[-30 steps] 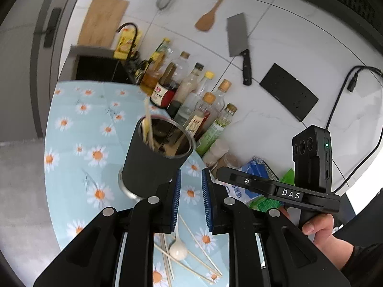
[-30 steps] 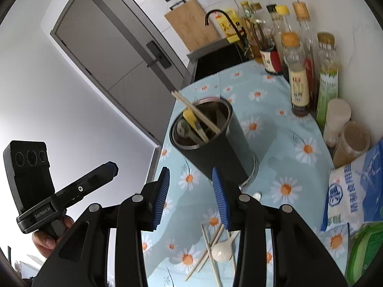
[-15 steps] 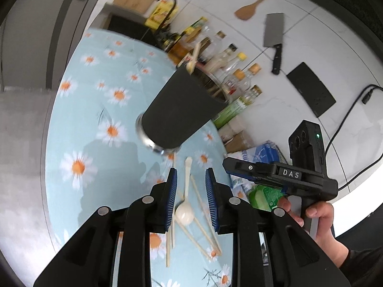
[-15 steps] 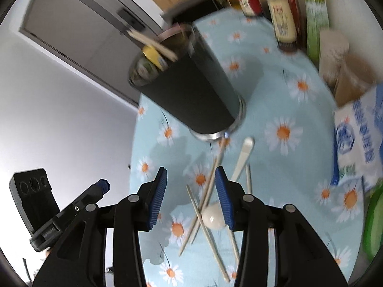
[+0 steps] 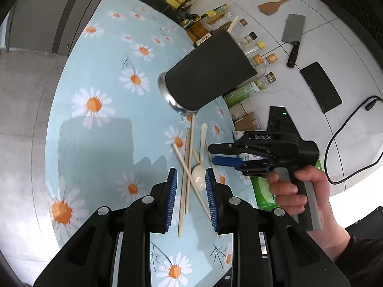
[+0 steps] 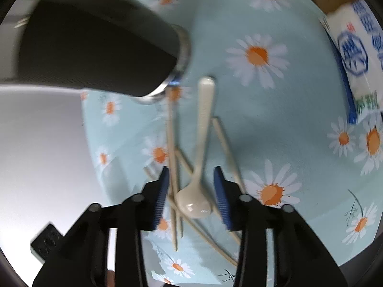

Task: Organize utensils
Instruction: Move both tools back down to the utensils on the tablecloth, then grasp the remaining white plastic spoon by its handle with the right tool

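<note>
Left wrist view: left gripper [image 5: 191,196] had dropped from level with the tall dark-grey cylindrical utensil holder [image 5: 208,71] down to the daisy-print light-blue tablecloth [image 5: 100,129]. The blue-padded jaws stood part open with nothing clamped, straddling the loose pale wooden chopsticks [image 5: 186,174] and the bowl of the cream plastic spoon [image 5: 199,175]. That pile lay just in front of the holder's base, well clear of its mouth. The right gripper [image 5: 217,154], held in a person's hand [image 5: 294,189], had come in low over the spoon handle from the right. Bottles, a cleaver and a wooden spatula at the back were untouched.

Right wrist view (blurred): right gripper [image 6: 191,189] had tipped steeply down, so the holder [image 6: 95,40] now filled the upper left and the spoon [image 6: 198,191] sat between the jaws, pads not on it. The jaws were closing. Chopsticks [image 6: 172,157] crossed under and beside the spoon.

Meaning, as I judge it: both hands had finished the approach; the pick was starting, probably spoon first. Nothing from the pile had reached the holder yet.
</note>
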The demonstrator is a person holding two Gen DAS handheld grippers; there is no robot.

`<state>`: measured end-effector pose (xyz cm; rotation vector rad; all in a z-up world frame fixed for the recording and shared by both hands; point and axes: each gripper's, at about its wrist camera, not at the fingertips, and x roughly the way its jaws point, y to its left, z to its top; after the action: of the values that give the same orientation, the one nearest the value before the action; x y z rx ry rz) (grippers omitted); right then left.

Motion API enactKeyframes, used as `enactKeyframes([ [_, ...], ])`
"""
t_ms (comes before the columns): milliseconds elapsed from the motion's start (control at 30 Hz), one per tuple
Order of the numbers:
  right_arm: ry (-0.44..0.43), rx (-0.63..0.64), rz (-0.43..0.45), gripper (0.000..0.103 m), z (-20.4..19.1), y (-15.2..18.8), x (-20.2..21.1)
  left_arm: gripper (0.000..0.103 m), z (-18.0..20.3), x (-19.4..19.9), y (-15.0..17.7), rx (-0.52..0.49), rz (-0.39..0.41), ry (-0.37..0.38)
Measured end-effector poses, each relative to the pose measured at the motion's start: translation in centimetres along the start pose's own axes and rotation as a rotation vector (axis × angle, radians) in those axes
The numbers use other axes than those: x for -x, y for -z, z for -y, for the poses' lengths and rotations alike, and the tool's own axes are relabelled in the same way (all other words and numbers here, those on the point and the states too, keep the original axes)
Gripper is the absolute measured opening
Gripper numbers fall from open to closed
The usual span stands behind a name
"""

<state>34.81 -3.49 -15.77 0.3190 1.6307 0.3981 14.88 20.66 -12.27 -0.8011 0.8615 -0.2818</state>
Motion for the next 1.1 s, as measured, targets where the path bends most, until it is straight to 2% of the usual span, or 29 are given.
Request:
enactKeyframes([
  [100,0.027,-0.045,-0.013,0.029,0.2,-0.5,-0.7,0.023,-0.9,-0.2,0.6,0.023,-0.015,0.016],
  [333,0.126,-0.072,-0.022,0.025,-2.0,-1.4,-2.0,0.023,-2.5,0.0,0.8,0.057,-0.031,0.047],
  [533,0.301,-0.067,0.012,0.016,-4.3,-0.7,-2.8,0.023,-3.7,0.0,0.4,0.069,-0.047,0.092],
  [733,0.454,-0.063,0.043,0.019,-7.5,-0.5,-4.6,0.023,-5.0,-0.5,0.3,0.078,-0.096,0.15],
  [867,0.496,-0.059,0.069,0.01,-9.4,0.0,-5.8,0.023,-5.5,-1.0,0.5,0.072,-0.142,0.183],
  [1100,0.502,-0.089,0.086,0.008,-10.3,0.4,-5.9,0.023,-6.0,-1.3,-0.2,0.06,-0.194,0.226],
])
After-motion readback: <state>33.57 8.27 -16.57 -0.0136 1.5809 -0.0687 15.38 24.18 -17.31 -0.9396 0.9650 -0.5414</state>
